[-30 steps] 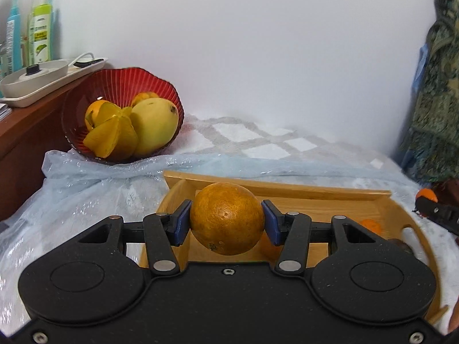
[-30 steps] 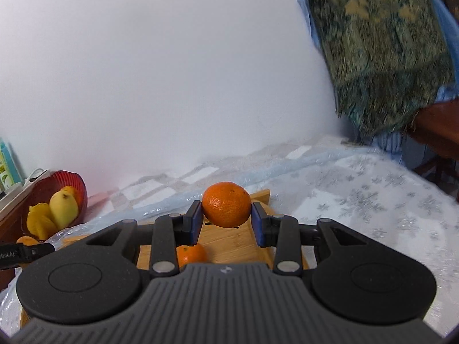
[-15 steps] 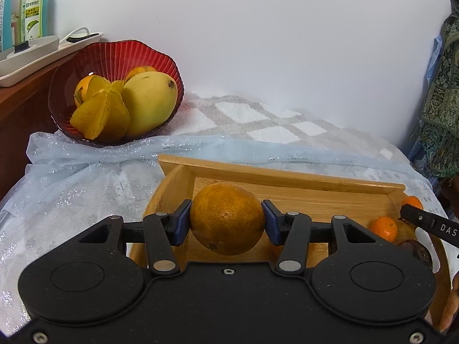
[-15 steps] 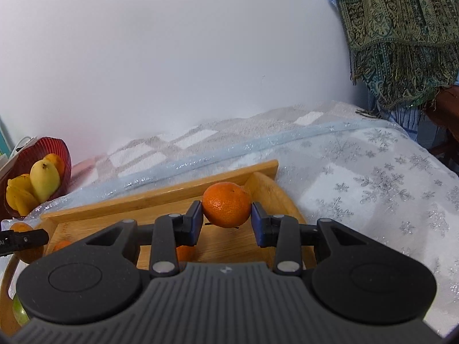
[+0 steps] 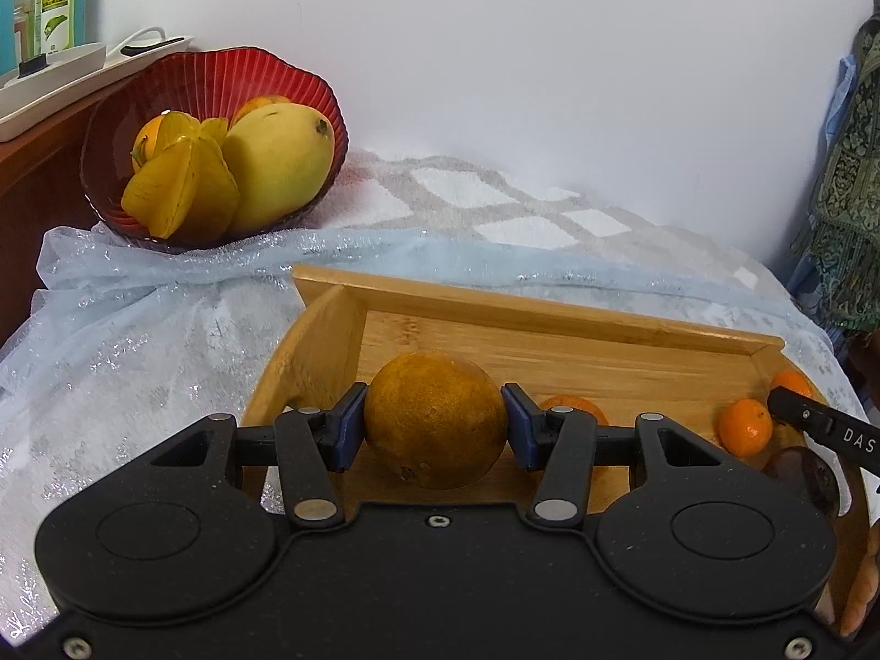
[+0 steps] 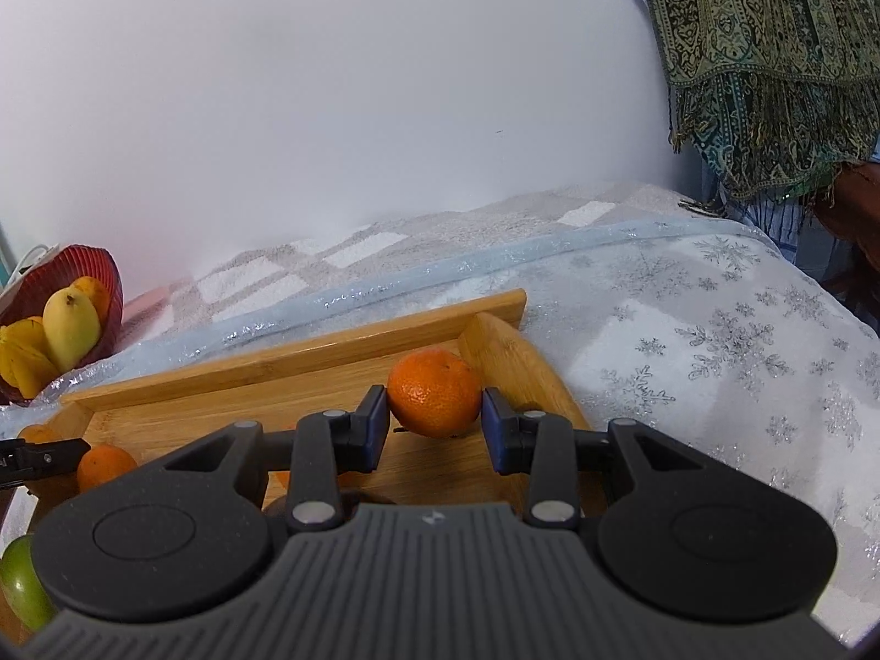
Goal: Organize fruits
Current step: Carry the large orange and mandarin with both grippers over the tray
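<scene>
Now, your left gripper [image 5: 434, 421]: pads clamped on the big dull orange [image 5: 434, 418], held over the wooden tray [image 5: 550, 319].
Your right gripper [image 6: 434, 421]: squeezing a bright mandarin [image 6: 433, 390] near the tray's far right corner.
Tray floor: two small mandarins [image 5: 745, 428] lying loose.
Red bowl [image 5: 220, 77]: mango [image 5: 278, 165] and starfruit [image 5: 181, 192], back left.

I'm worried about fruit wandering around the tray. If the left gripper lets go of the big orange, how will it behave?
The big orange is round, so it would likely roll on the wooden tray. The raised rim should stop it. Its dimpled rind probably grips well between the left gripper fingers.
</scene>
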{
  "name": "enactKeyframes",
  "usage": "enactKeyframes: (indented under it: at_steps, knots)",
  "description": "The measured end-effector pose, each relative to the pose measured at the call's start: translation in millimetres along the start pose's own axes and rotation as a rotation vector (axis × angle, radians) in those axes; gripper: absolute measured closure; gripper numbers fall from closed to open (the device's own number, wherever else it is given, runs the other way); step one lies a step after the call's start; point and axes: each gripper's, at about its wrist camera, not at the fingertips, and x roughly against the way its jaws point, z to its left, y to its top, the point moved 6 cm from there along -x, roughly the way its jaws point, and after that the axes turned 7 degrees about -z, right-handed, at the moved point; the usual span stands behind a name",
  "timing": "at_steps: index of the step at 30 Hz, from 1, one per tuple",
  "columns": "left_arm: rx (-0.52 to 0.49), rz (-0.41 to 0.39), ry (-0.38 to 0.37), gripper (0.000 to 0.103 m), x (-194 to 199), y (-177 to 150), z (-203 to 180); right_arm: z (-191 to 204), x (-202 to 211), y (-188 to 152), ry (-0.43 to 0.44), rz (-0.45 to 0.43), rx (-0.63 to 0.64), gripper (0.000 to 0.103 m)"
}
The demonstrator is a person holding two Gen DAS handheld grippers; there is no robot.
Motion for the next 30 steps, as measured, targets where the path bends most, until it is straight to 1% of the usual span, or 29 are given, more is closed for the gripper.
enactKeyframes:
  at_steps: [21,30]
  knots:
    - [-0.002,0.000,0.000,0.053,-1.2,-1.6,-0.2,1.1,0.1,-0.5,0.001,0.001,0.018,0.062]
    - [-0.011,-0.019,0.002,0.054,3.8,1.7,-0.2,1.9,0.3,-0.7,0.000,0.001,0.019,0.061]
